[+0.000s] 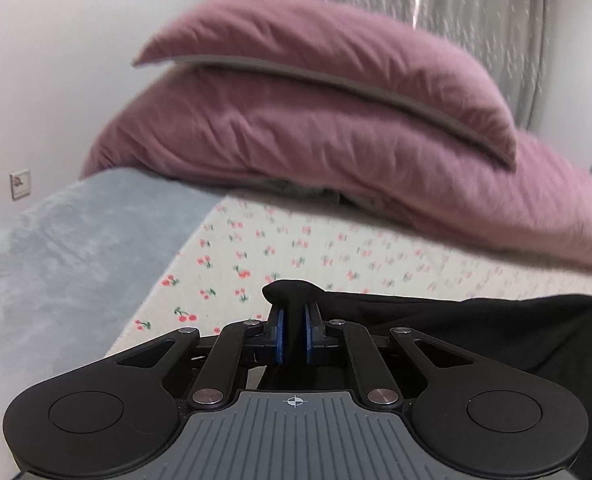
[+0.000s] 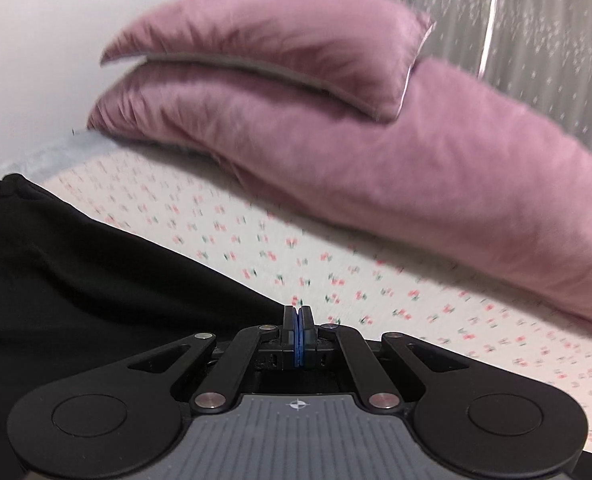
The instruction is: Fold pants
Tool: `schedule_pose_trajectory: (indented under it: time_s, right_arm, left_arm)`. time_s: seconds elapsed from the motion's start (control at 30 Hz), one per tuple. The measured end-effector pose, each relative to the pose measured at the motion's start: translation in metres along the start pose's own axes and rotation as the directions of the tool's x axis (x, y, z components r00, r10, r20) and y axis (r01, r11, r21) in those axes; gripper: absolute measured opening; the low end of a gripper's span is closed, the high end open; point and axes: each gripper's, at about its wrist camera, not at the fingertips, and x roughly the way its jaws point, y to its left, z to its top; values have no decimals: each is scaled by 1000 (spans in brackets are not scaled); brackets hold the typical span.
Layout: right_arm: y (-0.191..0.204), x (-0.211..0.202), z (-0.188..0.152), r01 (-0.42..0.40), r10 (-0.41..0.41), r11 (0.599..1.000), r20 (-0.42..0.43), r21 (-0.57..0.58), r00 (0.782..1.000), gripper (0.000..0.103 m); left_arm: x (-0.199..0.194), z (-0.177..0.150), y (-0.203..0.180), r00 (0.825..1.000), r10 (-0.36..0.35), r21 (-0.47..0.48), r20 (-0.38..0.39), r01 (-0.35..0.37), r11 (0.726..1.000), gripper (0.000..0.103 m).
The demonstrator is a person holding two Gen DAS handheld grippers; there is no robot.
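Observation:
The black pants (image 1: 476, 328) hang stretched between my two grippers above the cherry-print bed sheet (image 1: 296, 244). My left gripper (image 1: 295, 320) is shut on a bunched corner of the pants, which pokes up between the blue pads. In the right wrist view the pants (image 2: 76, 280) spread to the left and below. My right gripper (image 2: 298, 320) has its blue pads pressed together at the pants' edge; the fabric between them is hidden, so the hold is not visible.
A folded pink duvet (image 1: 336, 132) with a pink pillow (image 1: 296, 36) on top lies across the far side of the bed. A grey blanket (image 1: 68, 248) covers the left part. White wall behind, grey curtains (image 2: 536, 40) at the right.

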Motion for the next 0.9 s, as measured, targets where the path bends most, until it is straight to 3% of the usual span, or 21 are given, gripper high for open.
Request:
schedule_pose_trajectory:
  time_s: [0.3, 0.4, 0.53, 0.7, 0.83, 0.9]
  right_arm:
    - [34, -135, -24, 19, -8, 995, 111, -101, 994, 0]
    - [46, -171, -42, -6, 22, 992, 124, -124, 992, 0]
    - [58, -200, -72, -25, 38, 986, 78, -163, 996, 0]
    - [31, -209, -112, -71, 71, 997, -1, -5, 997, 4]
    - [-2, -202, -135, -82, 85, 981, -8, 177, 996, 34]
    - [-16, -195, -141, -83, 87, 965, -8, 250, 996, 39]
  left_arm:
    - [-93, -9, -18, 997, 24, -37, 71, -21, 999, 9]
    - [-122, -23, -22, 997, 58, -59, 44, -56, 997, 9]
    - [-156, -56, -32, 996, 87, -107, -17, -89, 990, 9]
    - [-185, -95, -38, 987, 124, -177, -100, -140, 974, 11]
    - [-196, -115, -38, 970, 155, -253, -188, -200, 946, 15]
    - [-204, -122, -40, 969, 153, -282, -196, -204, 937, 16]
